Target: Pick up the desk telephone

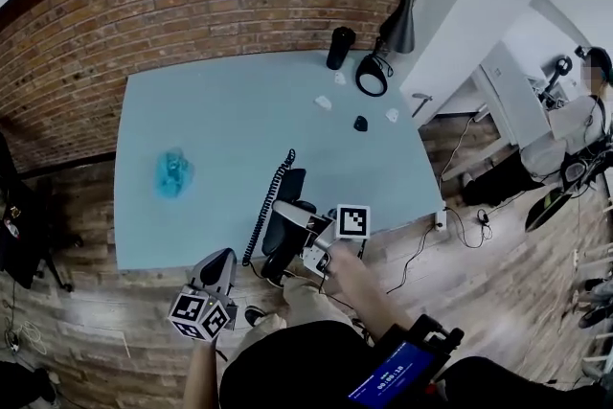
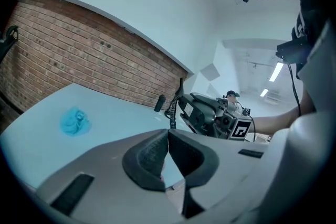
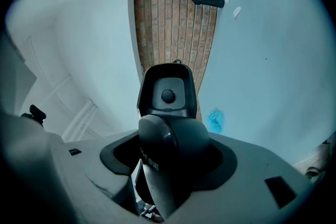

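The black desk telephone [image 1: 283,223] is at the front edge of the pale blue table [image 1: 220,110], with its coiled cord [image 1: 268,206] running back across the top. My right gripper [image 1: 308,242] is shut on the telephone's handset [image 3: 168,149]. The base with its round hook button [image 3: 167,93] shows just beyond the jaws. In the left gripper view the telephone [image 2: 202,113] appears tilted, held beside the right gripper's marker cube [image 2: 239,130]. My left gripper [image 1: 219,261] hangs below the table's front edge, left of the telephone. It [image 2: 168,139] is shut, pads touching, with nothing between them.
A crumpled blue thing [image 1: 172,172] lies on the table's left part. At the back right stand a black cylinder [image 1: 339,48] and a black lamp [image 1: 397,14], with three small items near them. A brick wall runs behind. A person [image 1: 594,101] sits far right, with cables on the wooden floor.
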Available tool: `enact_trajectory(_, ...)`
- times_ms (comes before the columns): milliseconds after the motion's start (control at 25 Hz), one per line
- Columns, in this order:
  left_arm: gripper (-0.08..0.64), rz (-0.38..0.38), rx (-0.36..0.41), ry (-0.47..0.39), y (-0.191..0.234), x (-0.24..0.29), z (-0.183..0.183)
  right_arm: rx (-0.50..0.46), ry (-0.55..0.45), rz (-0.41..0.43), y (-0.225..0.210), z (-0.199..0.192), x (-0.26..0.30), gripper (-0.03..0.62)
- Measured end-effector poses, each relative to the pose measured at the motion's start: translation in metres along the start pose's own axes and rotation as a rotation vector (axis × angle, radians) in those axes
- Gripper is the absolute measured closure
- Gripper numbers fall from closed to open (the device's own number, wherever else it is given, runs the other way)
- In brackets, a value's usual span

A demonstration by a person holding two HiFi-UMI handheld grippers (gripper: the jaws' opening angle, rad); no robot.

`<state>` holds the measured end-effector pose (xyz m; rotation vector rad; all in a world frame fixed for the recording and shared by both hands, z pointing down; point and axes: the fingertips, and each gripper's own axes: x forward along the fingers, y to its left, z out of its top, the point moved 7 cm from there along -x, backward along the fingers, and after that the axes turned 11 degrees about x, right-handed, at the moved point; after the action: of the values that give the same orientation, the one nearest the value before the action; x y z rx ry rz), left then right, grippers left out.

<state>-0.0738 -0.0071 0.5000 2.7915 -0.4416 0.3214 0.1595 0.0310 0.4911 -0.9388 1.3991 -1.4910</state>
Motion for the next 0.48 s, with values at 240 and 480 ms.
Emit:
enact_trajectory(240, 0.551, -0.042, -0.045, -0.013, -0.008, 0.012, 0.000, 0.039, -0.062, 0.030, -0.001, -0.006, -0.026, 0.316)
enact_trajectory(480, 0.551, -0.075, -0.055, 0.004, -0.010, 0.019, -0.002, 0.052, -0.102, 0.017, -0.010, -0.003, -0.036, 0.316)
